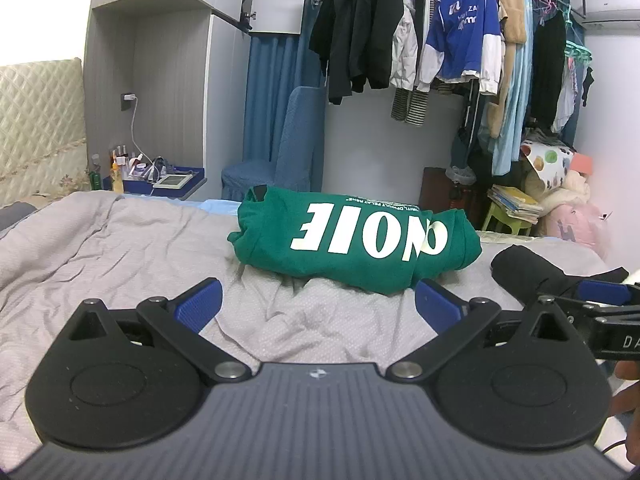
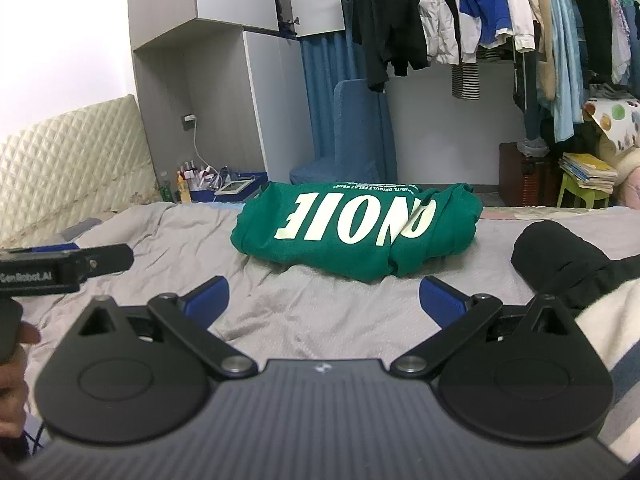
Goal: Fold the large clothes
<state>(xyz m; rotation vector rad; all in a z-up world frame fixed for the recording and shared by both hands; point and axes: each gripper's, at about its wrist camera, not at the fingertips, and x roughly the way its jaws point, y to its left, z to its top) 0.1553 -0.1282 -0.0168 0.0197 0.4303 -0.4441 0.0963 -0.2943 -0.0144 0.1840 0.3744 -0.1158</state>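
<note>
While hovering low over grey bedsheet (image 1: 120, 240) | left gripper (image 1: 318, 300) and right gripper (image 2: 324, 298) both spread wide, holding nothing | green sweatshirt (image 1: 352, 240) lying folded far-centre (lettering upside down) | fold seemingly finished | next: black garment (image 2: 560, 252) at right, probably.

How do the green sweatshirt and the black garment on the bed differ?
The green sweatshirt carries large white lettering; the black garment looks plain. The sweatshirt sits mid-bed as a compact folded bundle, while the black garment lies at the right, partly out of view. Both rest on the grey bedsheet, ungripped.
</note>
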